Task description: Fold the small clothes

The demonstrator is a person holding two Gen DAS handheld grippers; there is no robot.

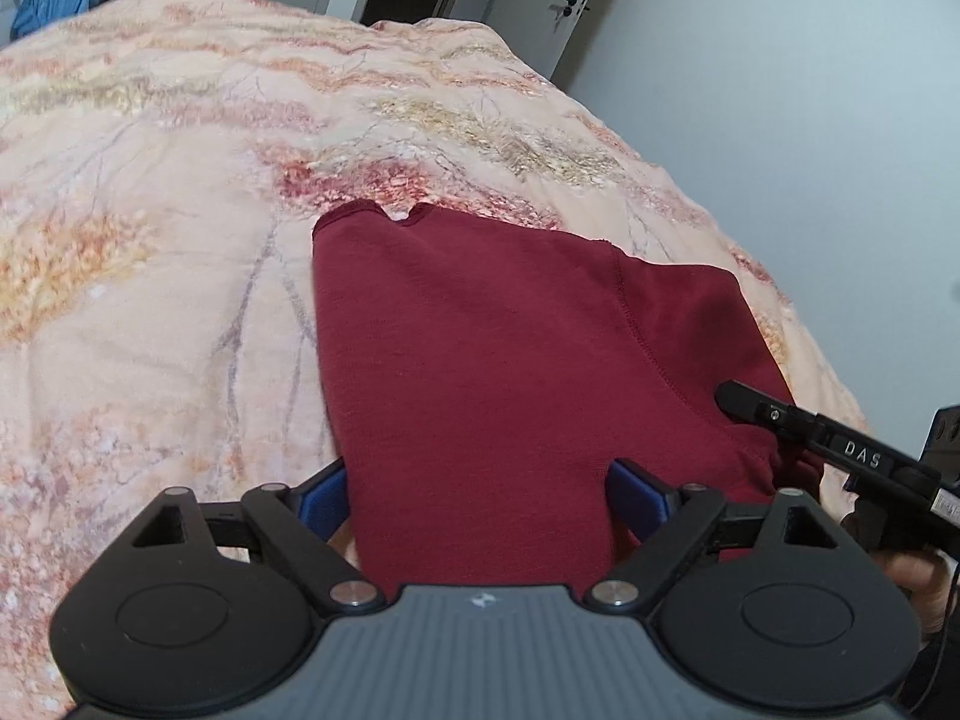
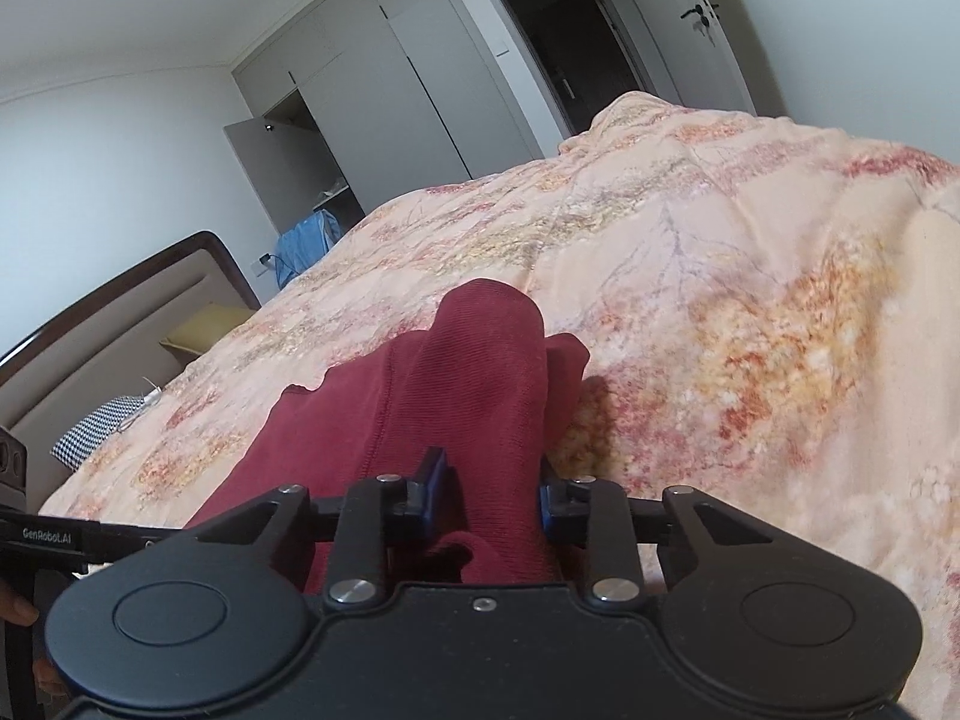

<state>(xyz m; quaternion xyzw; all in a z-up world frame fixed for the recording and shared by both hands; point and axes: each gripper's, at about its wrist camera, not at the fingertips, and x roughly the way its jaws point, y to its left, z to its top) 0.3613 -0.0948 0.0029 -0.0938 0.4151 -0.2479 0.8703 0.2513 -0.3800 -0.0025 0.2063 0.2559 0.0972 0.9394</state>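
A dark red knit garment [image 1: 480, 348] lies partly folded on a floral peach bedspread [image 1: 150, 210]. My left gripper [image 1: 477, 498] has its blue pads wide apart with the garment's near edge lying between them, so it is open. My right gripper [image 2: 489, 495] has its blue pads pressed into a bunched fold of the same red garment [image 2: 480, 372] and lifts it into a hump. The right gripper's black finger [image 1: 828, 444] shows in the left wrist view at the garment's right edge. The left gripper's body [image 2: 48, 534] shows at the left edge of the right wrist view.
The bedspread [image 2: 750, 300] covers the whole bed. A dark wood headboard [image 2: 120, 276], a yellow pillow [image 2: 204, 327] and a checkered item [image 2: 102, 420] sit at the left. A wardrobe [image 2: 372, 96], blue cloth [image 2: 306, 243] and a door [image 2: 690, 30] stand beyond.
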